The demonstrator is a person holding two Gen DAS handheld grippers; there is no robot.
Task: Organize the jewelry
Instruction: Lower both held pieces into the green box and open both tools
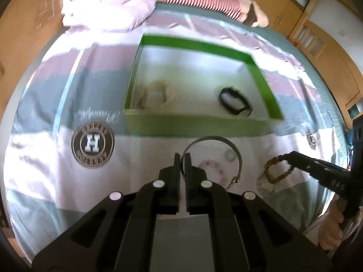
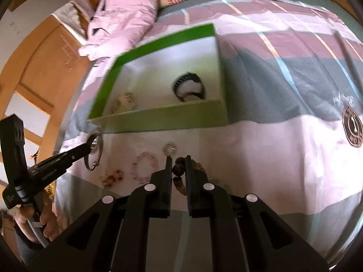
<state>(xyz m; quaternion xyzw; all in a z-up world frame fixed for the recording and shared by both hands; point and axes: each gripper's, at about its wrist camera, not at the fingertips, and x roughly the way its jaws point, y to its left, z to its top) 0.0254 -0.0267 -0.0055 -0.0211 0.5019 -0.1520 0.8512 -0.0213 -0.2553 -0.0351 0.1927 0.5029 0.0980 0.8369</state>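
Note:
A green box [image 1: 192,125] [image 2: 163,119] with a white inside lies on the bed. It holds a black bracelet [image 1: 234,100] [image 2: 189,87] and a pale beaded piece [image 1: 150,94] [image 2: 123,103]. My left gripper [image 1: 182,158] [image 2: 90,146] is shut on a silver bangle [image 1: 236,156] [image 2: 95,153], held above the sheet in front of the box. My right gripper [image 2: 178,161] [image 1: 287,158] is shut on a brown bead bracelet [image 2: 178,170] [image 1: 275,171]. A pink bead bracelet [image 2: 145,166], a clear ring [image 2: 169,148] and an amber bracelet [image 2: 111,178] lie on the sheet.
The bed has a striped pink, grey and white sheet [image 1: 90,95] with a round H logo [image 1: 92,144]. A pink garment [image 2: 122,20] and a striped stuffed toy [image 1: 204,0] lie at the far edge. Wooden cabinets [image 2: 40,68] surround the bed.

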